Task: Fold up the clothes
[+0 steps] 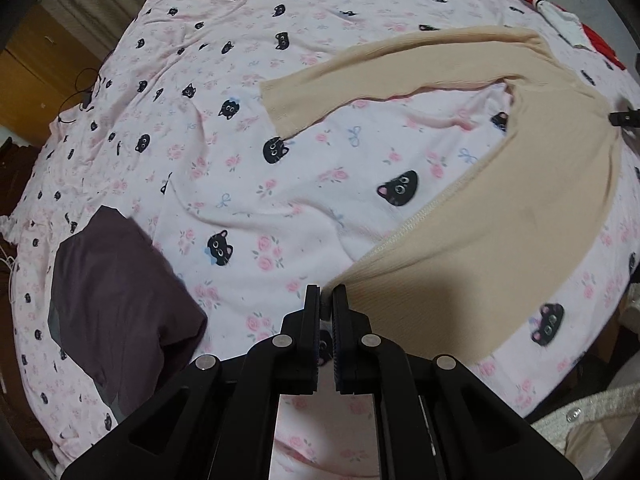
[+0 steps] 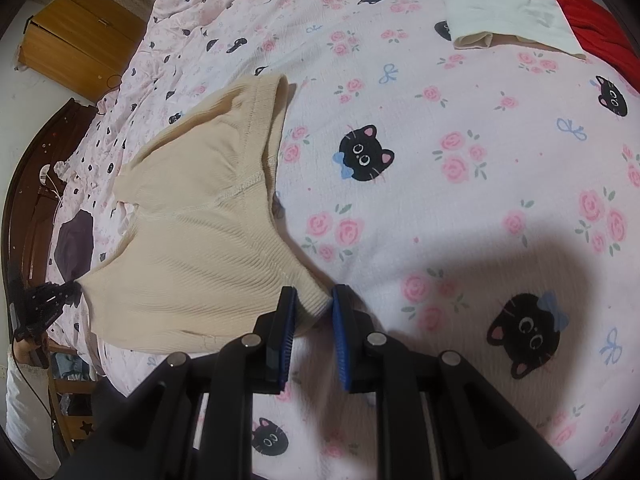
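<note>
Where the left wrist view is filled by a pink bedsheet (image 1: 248, 184) printed with black cat faces and roses, a beige ribbed top (image 1: 500, 208) is seen spread across the right half of the frame, its long sleeve (image 1: 360, 80) stretched toward the upper centre. The left gripper (image 1: 327, 300) is seen at the bottom centre with its jaws pressed together, and a corner of the top's hem is pinched between their tips, the cloth being drawn taut from that point. A dark purple garment (image 1: 120, 304) is laid at the lower left of the same frame, apart from the top. In the right wrist view the beige top (image 2: 200, 248) is found left of centre, its ribbed collar (image 2: 264, 92) toward the upper middle. The right gripper (image 2: 314, 300) is seen at the bottom centre, its blue-padded jaws narrowly parted and closed on another corner of the top. A white garment (image 2: 504, 4) is laid over red cloth (image 2: 592, 24) at the upper right. A wooden cabinet (image 2: 80, 36) is visible at the upper left, beyond the bed.
</note>
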Available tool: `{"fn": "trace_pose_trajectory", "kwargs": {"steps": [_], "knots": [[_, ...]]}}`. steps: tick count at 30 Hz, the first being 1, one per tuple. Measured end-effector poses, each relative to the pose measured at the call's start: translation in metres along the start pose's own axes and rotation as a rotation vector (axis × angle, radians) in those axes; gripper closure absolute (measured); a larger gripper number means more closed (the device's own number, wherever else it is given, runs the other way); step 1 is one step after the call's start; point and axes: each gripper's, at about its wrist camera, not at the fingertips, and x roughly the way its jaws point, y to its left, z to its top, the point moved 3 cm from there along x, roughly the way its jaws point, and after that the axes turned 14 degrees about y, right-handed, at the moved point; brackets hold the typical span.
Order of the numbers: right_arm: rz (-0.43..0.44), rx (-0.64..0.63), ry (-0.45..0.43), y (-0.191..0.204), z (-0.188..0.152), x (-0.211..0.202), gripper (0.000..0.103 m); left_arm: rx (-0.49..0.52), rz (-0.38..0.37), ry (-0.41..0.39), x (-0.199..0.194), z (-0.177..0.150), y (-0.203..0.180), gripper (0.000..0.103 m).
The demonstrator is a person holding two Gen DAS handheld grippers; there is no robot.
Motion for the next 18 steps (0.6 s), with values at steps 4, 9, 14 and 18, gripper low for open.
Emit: {"fn": "trace_pose_trajectory", "kwargs": {"steps": [4, 9, 14, 18], "knots": [[0.005, 0.002, 0.0, -0.001, 0.0, 0.0, 0.085, -0.024, 0.047, 0.047, 0.013, 0.006, -0.002, 0.098], [0.01, 0.004, 0.0, -0.002, 0.0, 0.0, 0.085, -0.038, 0.081, 0.087, 0.027, 0.006, -0.005, 0.095], [0.012, 0.004, 0.001, -0.002, 0.0, 0.0, 0.084, -0.057, 0.21, 0.114, 0.033, -0.001, -0.003, 0.055], [0.027, 0.009, 0.001, -0.003, 0.0, -0.002, 0.083, -0.119, 0.248, 0.105, 0.03, -0.008, 0.013, 0.042]]}}
